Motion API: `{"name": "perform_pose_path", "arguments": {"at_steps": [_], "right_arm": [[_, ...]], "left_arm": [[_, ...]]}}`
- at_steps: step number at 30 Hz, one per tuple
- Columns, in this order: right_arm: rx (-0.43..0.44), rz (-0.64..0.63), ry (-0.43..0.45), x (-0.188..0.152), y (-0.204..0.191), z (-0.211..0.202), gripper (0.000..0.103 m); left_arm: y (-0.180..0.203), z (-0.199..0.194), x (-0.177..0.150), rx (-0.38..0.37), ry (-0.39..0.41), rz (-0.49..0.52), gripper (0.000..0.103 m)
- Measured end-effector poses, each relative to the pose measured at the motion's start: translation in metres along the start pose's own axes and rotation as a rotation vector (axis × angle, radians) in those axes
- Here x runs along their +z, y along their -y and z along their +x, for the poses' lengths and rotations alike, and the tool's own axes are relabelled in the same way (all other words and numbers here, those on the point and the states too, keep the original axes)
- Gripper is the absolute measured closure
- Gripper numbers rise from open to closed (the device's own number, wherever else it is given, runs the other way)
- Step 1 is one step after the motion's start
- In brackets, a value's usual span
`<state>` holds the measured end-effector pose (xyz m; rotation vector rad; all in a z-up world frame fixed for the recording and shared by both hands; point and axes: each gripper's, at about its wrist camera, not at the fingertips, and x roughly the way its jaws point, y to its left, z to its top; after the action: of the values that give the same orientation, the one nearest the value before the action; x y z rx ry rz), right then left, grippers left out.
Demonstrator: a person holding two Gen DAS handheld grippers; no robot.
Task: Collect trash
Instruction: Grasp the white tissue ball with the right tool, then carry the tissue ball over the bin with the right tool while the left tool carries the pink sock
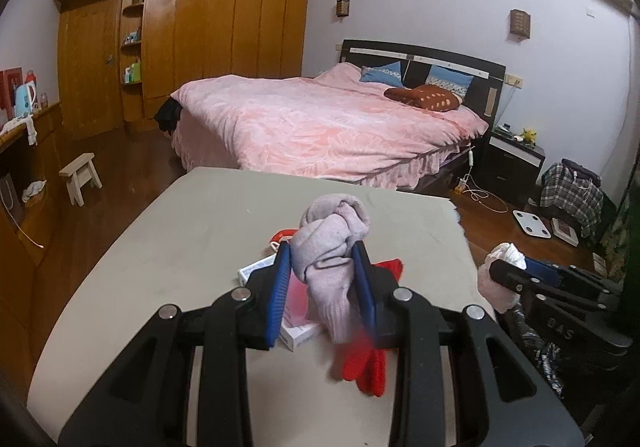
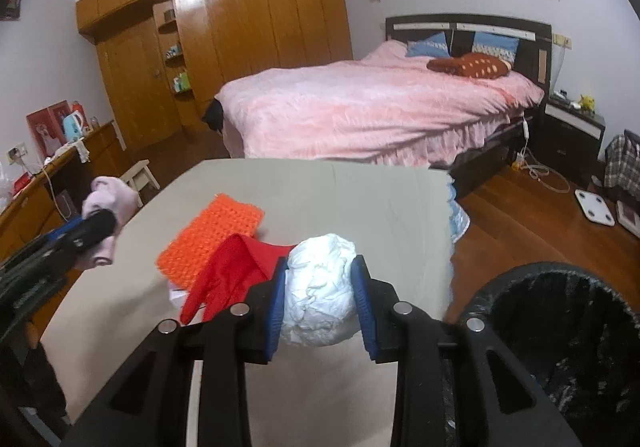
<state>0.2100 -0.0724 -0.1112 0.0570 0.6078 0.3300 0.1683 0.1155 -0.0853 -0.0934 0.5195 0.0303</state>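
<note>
The left gripper (image 1: 325, 279) is clamped on a knotted pink sock (image 1: 332, 247). The sock sits between the two blue pads and is lifted off the table (image 1: 160, 247). Under it lie a red glove (image 1: 366, 365) and a white box (image 1: 300, 331).

The right gripper (image 2: 320, 295) is clamped on a ball of white paper (image 2: 320, 291). The paper fills the gap between the blue pads and is held above the near part of the table. A black bin (image 2: 560, 327) with a dark bag in it stands on the floor just to the right of that gripper.

On the table, left of the paper, the red glove lies partly on top of an orange knitted cloth (image 2: 212, 239).

Behind the table is a bed (image 1: 320, 127) with a pink cover. A wooden wardrobe (image 1: 200, 27) fills the far wall.
</note>
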Motion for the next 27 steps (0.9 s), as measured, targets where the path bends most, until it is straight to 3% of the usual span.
{"name": "perform_pose_path", "arguments": {"at_steps": [14,27], "right_arm": [[-0.023,-0.011,0.052,-0.014,0.010,-0.084,0.071],[-0.153,0.052,0.091,-0.030,0.066,-0.136,0.071]], "left_arm": [[0.053,-0.039,-0.012,-0.096,-0.001,0.057,0.073],[0.123,-0.049,-0.025,-0.239,0.003,0.133,0.073]]}}
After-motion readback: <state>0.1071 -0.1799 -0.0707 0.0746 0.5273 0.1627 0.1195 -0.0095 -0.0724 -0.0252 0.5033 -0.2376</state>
